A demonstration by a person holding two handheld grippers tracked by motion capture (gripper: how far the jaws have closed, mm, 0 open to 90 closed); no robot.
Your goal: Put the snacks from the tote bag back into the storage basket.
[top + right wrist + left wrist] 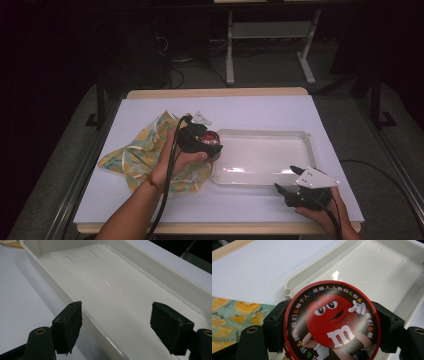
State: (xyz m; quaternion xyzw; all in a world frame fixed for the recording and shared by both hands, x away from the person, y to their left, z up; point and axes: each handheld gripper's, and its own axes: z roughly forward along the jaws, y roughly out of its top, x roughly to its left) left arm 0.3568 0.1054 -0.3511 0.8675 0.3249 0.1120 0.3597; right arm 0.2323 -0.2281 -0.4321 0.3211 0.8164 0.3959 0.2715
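Observation:
My left gripper (212, 145) is shut on a round red tin (332, 320) with a red cartoon candy figure and an "m" on its lid; the tin (211, 138) hangs at the left end of the white tray (300, 137). In the left gripper view the jaws press the tin's two sides, with the tray's corner (288, 291) just behind it. My right gripper (286, 179) stands open at the tray's near right edge. Its two black fingers (68, 326) straddle the tray's near wall (62, 293), with nothing between them.
A lemon-print cloth (137, 150) lies crumpled on the white table cover (250, 107), left of the tray and under my left hand. A small clear scrap (202, 118) lies behind the gripper. Table frames and cables stand on the floor beyond.

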